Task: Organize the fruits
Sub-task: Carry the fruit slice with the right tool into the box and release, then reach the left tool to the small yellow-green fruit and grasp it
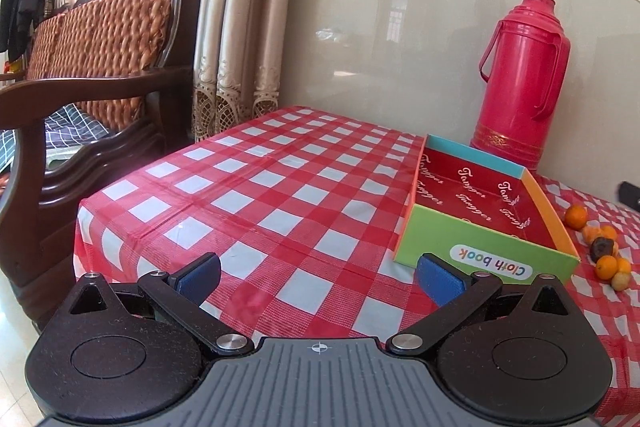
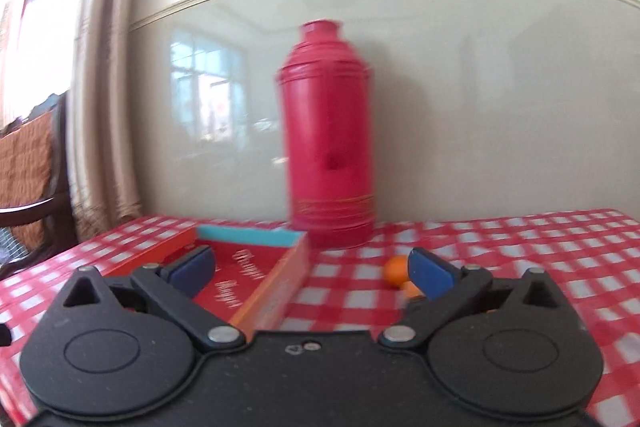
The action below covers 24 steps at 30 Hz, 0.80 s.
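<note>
The left gripper [image 1: 318,273] has a matte black body with two round housings, each marked by a raised disc. Between the housings lies a grey ribbed plate bearing a small white crosshair mark. Black link arms hinge on silver rivets, with smaller silver screws further out, and end in blue pads [image 1: 440,279]. The right gripper [image 2: 310,269] is built alike: black housings, silver rivets, blue pads [image 2: 430,271], though its middle plate is plain black with two small fittings.
</note>
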Each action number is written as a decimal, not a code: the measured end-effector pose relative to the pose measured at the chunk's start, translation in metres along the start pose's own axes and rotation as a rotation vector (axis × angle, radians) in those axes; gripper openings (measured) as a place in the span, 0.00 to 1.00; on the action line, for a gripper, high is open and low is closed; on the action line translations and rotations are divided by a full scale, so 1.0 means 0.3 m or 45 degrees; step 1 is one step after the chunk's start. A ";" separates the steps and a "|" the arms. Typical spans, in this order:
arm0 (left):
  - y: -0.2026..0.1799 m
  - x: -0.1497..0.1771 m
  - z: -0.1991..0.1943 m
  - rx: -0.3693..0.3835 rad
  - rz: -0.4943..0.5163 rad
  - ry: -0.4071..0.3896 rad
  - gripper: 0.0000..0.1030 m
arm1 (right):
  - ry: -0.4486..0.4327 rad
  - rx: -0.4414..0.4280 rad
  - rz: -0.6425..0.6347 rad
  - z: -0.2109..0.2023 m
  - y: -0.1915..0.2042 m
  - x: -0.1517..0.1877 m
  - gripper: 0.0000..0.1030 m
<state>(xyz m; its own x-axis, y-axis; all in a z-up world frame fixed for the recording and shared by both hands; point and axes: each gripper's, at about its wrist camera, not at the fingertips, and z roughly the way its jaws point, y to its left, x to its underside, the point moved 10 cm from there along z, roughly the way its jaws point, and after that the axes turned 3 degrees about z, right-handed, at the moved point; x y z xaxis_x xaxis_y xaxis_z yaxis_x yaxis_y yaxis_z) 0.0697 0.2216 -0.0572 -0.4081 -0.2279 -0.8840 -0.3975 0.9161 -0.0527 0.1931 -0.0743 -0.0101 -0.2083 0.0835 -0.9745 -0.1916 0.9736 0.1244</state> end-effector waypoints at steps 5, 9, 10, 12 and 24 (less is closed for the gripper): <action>-0.060 -0.002 -0.011 0.046 0.017 -0.010 1.00 | -0.021 0.179 0.188 -0.092 -0.275 -0.038 0.94; -0.150 -0.003 -0.028 0.113 0.057 -0.025 1.00 | -0.005 0.282 0.316 -0.157 -0.452 -0.022 0.94; -0.177 -0.004 -0.033 0.128 0.070 -0.031 1.00 | -0.004 0.293 0.344 -0.165 -0.481 -0.016 0.94; -0.235 -0.002 -0.048 0.166 0.091 -0.042 1.00 | 0.003 0.306 0.369 -0.182 -0.521 -0.006 0.94; -0.654 0.055 -0.124 0.435 0.280 -0.075 1.00 | 0.003 0.343 0.185 -0.245 -0.551 -0.011 0.94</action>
<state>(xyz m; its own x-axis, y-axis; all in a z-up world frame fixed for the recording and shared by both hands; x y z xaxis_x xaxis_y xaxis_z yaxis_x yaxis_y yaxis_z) 0.1105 0.0259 -0.0442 -0.4012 -0.0041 -0.9160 -0.0058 1.0000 -0.0019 0.1551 -0.2510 -0.0136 -0.2171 0.2258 -0.9497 0.1012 0.9728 0.2082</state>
